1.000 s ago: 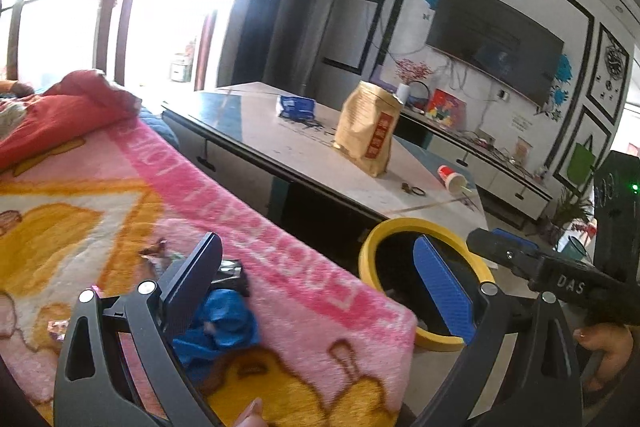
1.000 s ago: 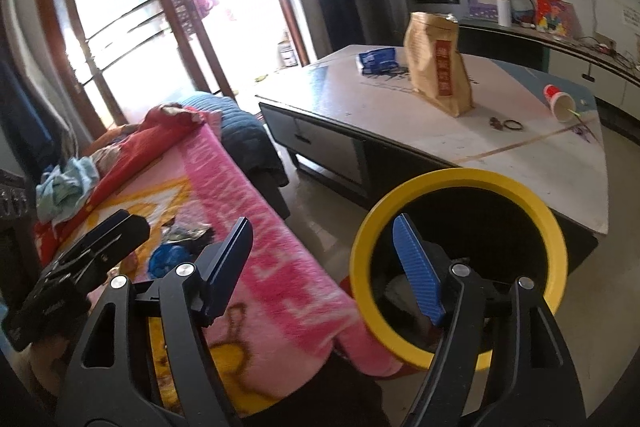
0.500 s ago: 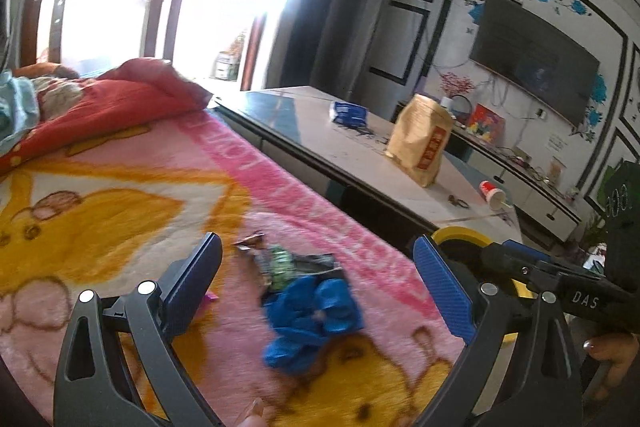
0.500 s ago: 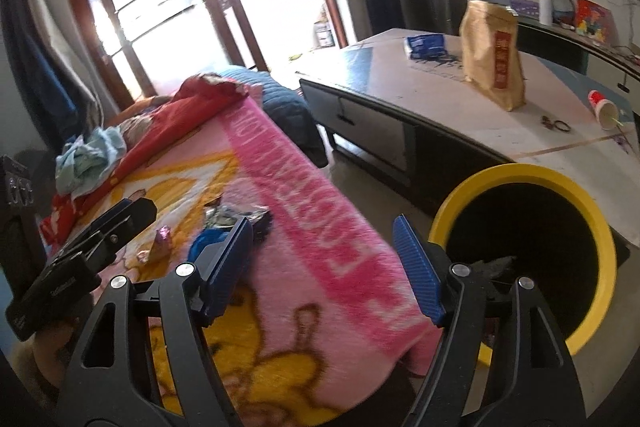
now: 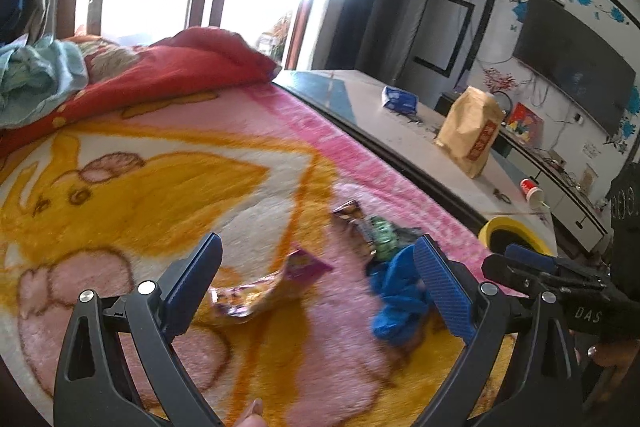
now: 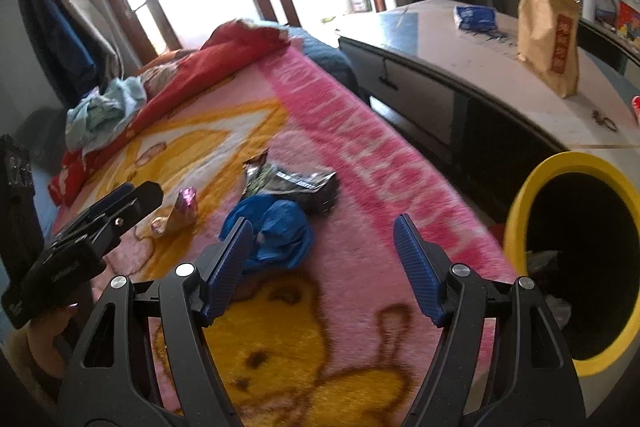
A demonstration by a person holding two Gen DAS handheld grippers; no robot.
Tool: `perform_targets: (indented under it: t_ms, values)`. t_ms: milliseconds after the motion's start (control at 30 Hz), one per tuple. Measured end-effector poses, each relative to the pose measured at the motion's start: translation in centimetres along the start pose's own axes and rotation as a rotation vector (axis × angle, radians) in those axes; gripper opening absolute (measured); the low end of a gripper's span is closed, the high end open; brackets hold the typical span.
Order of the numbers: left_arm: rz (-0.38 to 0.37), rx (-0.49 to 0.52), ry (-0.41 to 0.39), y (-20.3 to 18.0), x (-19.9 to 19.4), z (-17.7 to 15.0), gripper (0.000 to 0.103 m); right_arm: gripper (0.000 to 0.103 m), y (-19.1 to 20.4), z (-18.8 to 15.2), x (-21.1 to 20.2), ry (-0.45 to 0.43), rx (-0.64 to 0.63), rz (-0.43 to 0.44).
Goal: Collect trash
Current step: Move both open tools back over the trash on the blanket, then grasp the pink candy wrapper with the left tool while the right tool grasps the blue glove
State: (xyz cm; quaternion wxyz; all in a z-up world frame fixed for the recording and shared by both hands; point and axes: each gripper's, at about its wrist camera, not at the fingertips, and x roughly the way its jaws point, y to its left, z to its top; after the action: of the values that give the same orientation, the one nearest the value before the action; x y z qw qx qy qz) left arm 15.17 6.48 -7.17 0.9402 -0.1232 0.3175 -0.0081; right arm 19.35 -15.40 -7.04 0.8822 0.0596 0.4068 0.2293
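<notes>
Trash lies on a pink and yellow blanket (image 5: 120,163): a pink-gold wrapper (image 5: 272,287), a crumpled blue piece (image 5: 396,303) and a dark green wrapper (image 5: 380,231). My left gripper (image 5: 318,267) is open above the blanket, with the pink-gold wrapper lying between its fingers, untouched. My right gripper (image 6: 322,239) is open and holds nothing; its left finger partly covers the blue piece (image 6: 276,227), with the dark wrapper (image 6: 300,183) just beyond. A yellow-rimmed black bin (image 6: 520,211) stands at the blanket's right edge. Each gripper shows in the other's view: the right gripper (image 5: 516,259) and the left gripper (image 6: 136,199).
A low white table (image 6: 460,67) beyond the blanket carries a brown paper bag (image 6: 550,39), a blue pack (image 6: 476,17) and a tipped red cup (image 5: 530,187). A red quilt (image 5: 168,75) and a light blue cloth (image 5: 36,75) lie at the blanket's far end.
Both grippers have swung left, away from the yellow bin and over the blanket. The trash pile has come from the left edge to between and beside the fingers. Both stayed open.
</notes>
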Motion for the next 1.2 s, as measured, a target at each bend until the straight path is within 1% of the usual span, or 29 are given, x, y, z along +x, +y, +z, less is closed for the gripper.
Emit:
perform_targets:
  t_ms: [167, 233, 333, 367, 400, 433, 467, 500, 567, 600, 633, 700, 767, 833, 933, 967, 1100, 1200]
  values:
    - [0.022, -0.026, 0.056, 1.6, 1.3, -0.6, 0.094, 0.064, 0.8, -0.2, 1.7, 0.045, 0.007, 0.034]
    - [0.028, -0.039, 0.079, 2.1, 1.7, -0.8, 0.094, 0.06, 1.1, -0.2, 2.3, 0.06, 0.012, 0.05]
    - [0.038, -0.061, 0.122, 2.9, 2.7, -1.2, 0.093, 0.05, 1.5, -0.4, 3.1, 0.083, 0.005, 0.072]
    - [0.038, -0.065, 0.129, 3.0, 2.9, -1.3, 0.093, 0.042, 1.6, -0.5, 3.3, 0.093, 0.0, 0.077]
    - [0.035, -0.072, 0.142, 3.1, 3.1, -1.4, 0.092, 0.032, 1.8, -0.6, 3.5, 0.103, -0.006, 0.082]
    - [0.034, -0.075, 0.152, 3.2, 3.3, -1.4, 0.092, 0.027, 2.0, -0.8, 3.7, 0.112, -0.016, 0.085]
    - [0.032, -0.081, 0.169, 3.3, 3.7, -1.5, 0.09, 0.019, 2.0, -0.9, 3.7, 0.116, -0.022, 0.086]
    - [0.033, -0.081, 0.178, 3.3, 3.9, -1.6, 0.086, 0.015, 2.2, -1.0, 3.6, 0.119, -0.032, 0.087]
    - [0.039, -0.071, 0.183, 3.2, 4.0, -1.7, 0.082, 0.009, 2.2, -1.2, 3.4, 0.118, -0.04, 0.088]
    - [0.039, -0.067, 0.183, 3.1, 4.0, -1.7, 0.079, 0.008, 2.2, -1.3, 3.3, 0.119, -0.041, 0.09]
    - [0.038, -0.062, 0.184, 3.0, 4.0, -1.7, 0.076, 0.007, 2.1, -1.4, 3.1, 0.119, -0.041, 0.092]
    - [0.041, -0.048, 0.187, 2.7, 4.1, -1.6, 0.061, 0.005, 2.0, -1.6, 2.7, 0.12, -0.041, 0.095]
    - [0.044, -0.027, 0.194, 2.4, 4.2, -1.7, 0.052, 0.004, 1.8, -1.8, 2.4, 0.12, -0.04, 0.098]
    - [0.042, -0.013, 0.196, 2.1, 4.2, -1.9, 0.05, 0.003, 1.7, -1.9, 2.1, 0.121, -0.041, 0.098]
    - [0.031, 0.014, 0.195, 1.6, 4.1, -2.0, 0.042, 0.003, 1.3, -2.2, 1.3, 0.12, -0.042, 0.094]
    - [0.022, 0.023, 0.192, 1.4, 4.0, -1.9, 0.031, 0.003, 1.1, -2.2, 1.2, 0.119, -0.041, 0.094]
    - [-0.01, 0.028, 0.208, 0.9, 3.9, -2.2, 0.028, 0.002, 0.2, -2.1, 0.2, 0.106, -0.025, 0.089]
    - [-0.046, -0.007, 0.214, 1.0, 3.8, -2.2, 0.026, 0.002, -0.4, -1.8, -0.5, 0.088, -0.012, 0.085]
